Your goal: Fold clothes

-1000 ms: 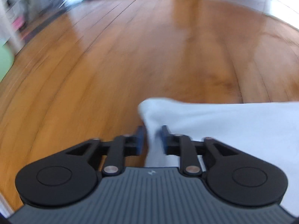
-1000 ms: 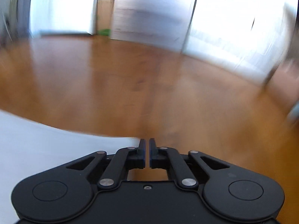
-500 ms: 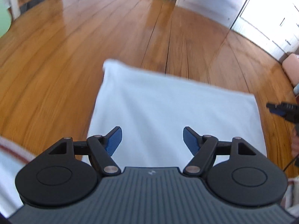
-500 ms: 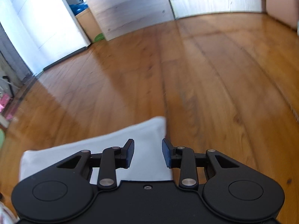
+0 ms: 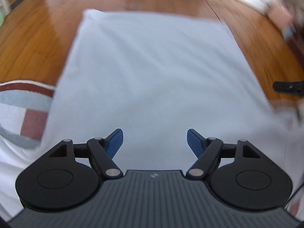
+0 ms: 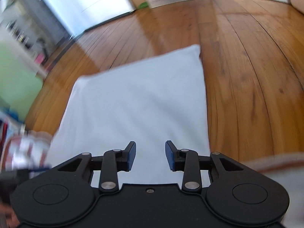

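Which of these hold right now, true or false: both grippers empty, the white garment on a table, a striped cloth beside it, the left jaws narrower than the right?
1. Both the left gripper and the right gripper are empty: true; the right jaws are opening.
2. The white garment lies on a table: false, it lies on the wooden floor.
3. A striped cloth lies beside the garment: true.
4. The left jaws stand narrower than the right: false, they stand wider.

A wooden plank floor (image 6: 247, 76) carries everything. A pale blue folded cloth (image 5: 152, 72) lies flat on it — just ahead of and beneath both grippers — and a striped rug (image 5: 22, 102) lies left of the left gripper, its edge under the cloth.
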Demonstrator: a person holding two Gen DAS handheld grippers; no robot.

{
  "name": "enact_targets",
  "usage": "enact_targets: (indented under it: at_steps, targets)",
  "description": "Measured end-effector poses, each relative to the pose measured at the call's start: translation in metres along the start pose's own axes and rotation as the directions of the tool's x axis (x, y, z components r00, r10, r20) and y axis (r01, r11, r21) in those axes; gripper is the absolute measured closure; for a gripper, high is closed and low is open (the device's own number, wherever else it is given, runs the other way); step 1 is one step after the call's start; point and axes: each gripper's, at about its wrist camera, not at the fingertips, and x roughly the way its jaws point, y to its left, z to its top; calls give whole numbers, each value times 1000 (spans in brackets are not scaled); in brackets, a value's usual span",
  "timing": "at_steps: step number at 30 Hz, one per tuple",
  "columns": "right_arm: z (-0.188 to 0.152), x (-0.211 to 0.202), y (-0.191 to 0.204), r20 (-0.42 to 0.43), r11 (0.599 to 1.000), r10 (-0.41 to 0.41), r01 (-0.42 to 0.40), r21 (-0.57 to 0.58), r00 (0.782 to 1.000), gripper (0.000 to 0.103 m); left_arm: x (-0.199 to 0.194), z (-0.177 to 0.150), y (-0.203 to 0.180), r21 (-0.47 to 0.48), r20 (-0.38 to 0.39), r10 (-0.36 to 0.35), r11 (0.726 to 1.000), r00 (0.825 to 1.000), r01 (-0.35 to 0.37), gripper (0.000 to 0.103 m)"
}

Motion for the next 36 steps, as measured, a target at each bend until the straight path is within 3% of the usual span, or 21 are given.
enact_targets:
  at_steps: [3,7,11,14,18,20,22,23,24,27,30,33,36]
  targets:
    - [-60,-39,6,9,1000,0,0,-14,1000,58,-2,-26,-9,44,-69,-16,999,997,19,29]
    - [-132,-79,-3,-8,997,-44,44,68,999,56,-9,-48,-31,130,-128,-59,989,990,76,29]
    - [-201,-97,-29,-42,973,-92,99,209,995,43,-30,-56,-59,268,2,27,963,1000,-26,25]
    - [-238,-97,-48,-45,929,-102,111,352,994,43,-31,-56,-64,274,-9,-40,961,999,41,22]
    - [-230,-93,-48,18,905,-85,70,420,996,43,-16,-63,-71,297,-76,-132,943,988,149,22]
    - [-221,-81,-48,25,901,-42,27,433,999,43,-9,-64,-79,332,-77,-142,929,987,160,22]
    - [-221,-69,-47,36,894,-56,35,446,998,47,-2,-64,-87,373,-66,-143,915,988,157,22]
    - [-220,-66,-46,56,896,-78,45,442,995,59,0,-64,-90,380,-68,-149,910,986,164,22]
    - [-219,-70,-40,75,905,-111,70,420,991,96,2,-64,-89,365,-86,-165,912,982,186,22]
    - [-216,-91,-21,106,928,-210,164,333,972,99,1,-75,-81,334,-196,-196,908,961,253,22]
    - [-214,-97,-16,43,929,-262,240,281,964,99,-5,-103,-76,408,-274,-103,888,956,212,19]
    - [-221,-72,-25,-15,900,-294,282,332,956,99,-5,-110,-81,447,-298,-88,867,951,220,11]
    - [-221,-74,-19,7,907,-314,297,297,950,99,-4,-113,-85,470,-306,-87,852,948,230,7]
